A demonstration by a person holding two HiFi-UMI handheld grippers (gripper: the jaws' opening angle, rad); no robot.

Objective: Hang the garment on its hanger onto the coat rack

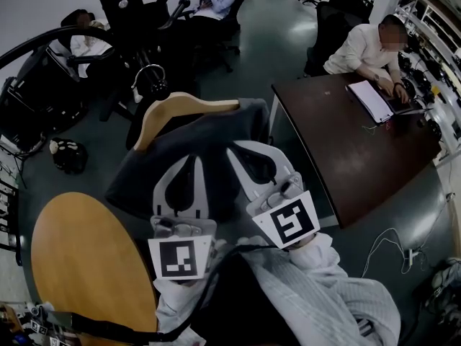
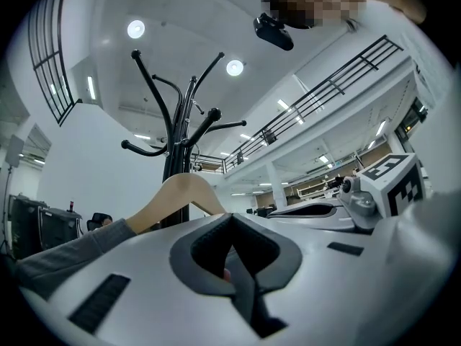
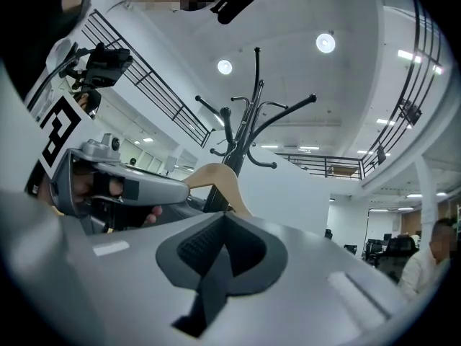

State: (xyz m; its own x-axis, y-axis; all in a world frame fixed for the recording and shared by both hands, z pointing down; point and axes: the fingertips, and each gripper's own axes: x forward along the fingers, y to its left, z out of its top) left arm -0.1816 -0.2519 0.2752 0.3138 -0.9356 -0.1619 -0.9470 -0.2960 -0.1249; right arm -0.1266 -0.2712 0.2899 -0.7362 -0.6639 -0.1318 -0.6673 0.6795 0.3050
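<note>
A dark grey garment [image 1: 209, 132] hangs on a wooden hanger [image 1: 180, 107] whose metal hook [image 1: 148, 74] sits close to the black coat rack [image 1: 126, 6]. Both grippers hold it up above the floor. My left gripper [image 1: 189, 158] is shut on the cloth below the hanger's middle. My right gripper [image 1: 241, 148] is shut on the cloth just to its right. In the left gripper view the closed left gripper [image 2: 232, 251] points at the hanger [image 2: 180, 193] and the rack [image 2: 176, 114], with a grey garment [image 2: 57, 254] at left. The right gripper view shows the hanger [image 3: 216, 175] before the rack [image 3: 234, 143].
A round wooden table [image 1: 79, 265] lies at the lower left. A dark desk [image 1: 346, 135] stands to the right, with a seated person [image 1: 364, 49] at a laptop. Office chairs [image 1: 209, 20] crowd behind the rack. A black bag [image 1: 68, 156] and cables [image 1: 389, 244] lie on the floor.
</note>
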